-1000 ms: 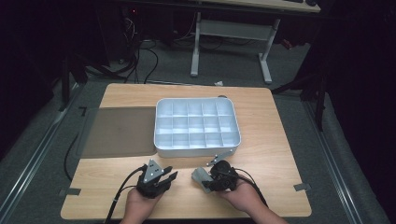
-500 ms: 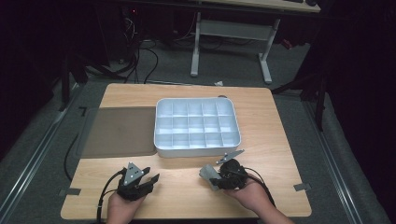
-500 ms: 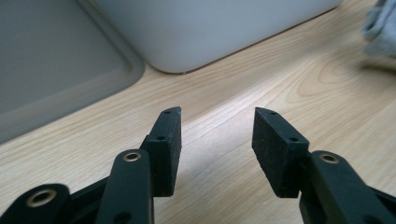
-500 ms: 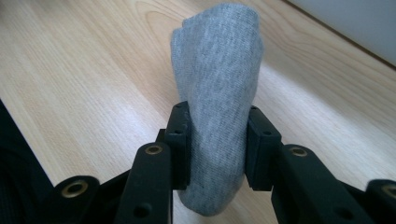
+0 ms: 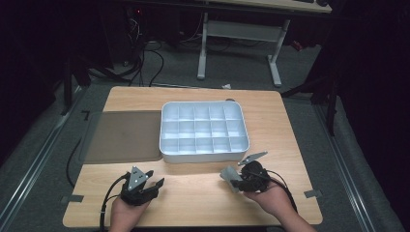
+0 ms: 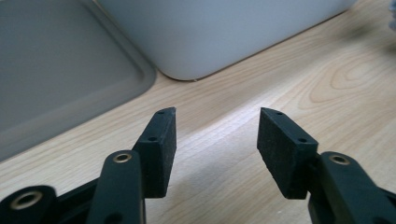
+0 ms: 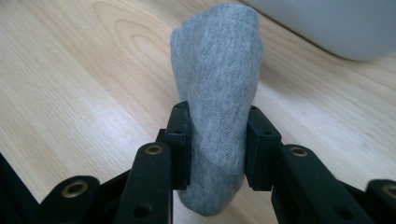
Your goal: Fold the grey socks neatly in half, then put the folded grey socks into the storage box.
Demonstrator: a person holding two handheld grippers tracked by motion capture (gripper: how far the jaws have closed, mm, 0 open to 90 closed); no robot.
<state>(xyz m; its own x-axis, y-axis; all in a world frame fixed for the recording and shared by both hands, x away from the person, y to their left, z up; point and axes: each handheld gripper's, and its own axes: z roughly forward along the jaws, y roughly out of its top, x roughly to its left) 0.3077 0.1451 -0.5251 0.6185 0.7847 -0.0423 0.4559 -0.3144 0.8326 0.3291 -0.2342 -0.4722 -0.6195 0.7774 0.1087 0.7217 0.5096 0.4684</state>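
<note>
Light falls from above onto the wooden table (image 5: 193, 193) and the white compartment box (image 5: 203, 130); the floor and the room around them sink into near black. The high view is soft and grainy. In the left gripper view a pale glare streaks the wood, and the far background blurs.

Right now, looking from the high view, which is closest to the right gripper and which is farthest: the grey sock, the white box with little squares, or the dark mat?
1. grey sock: pinched between the jaws of the right gripper.
2. white box: just beyond it, mid-table.
3. dark mat: farthest, on the table's left side.
</note>
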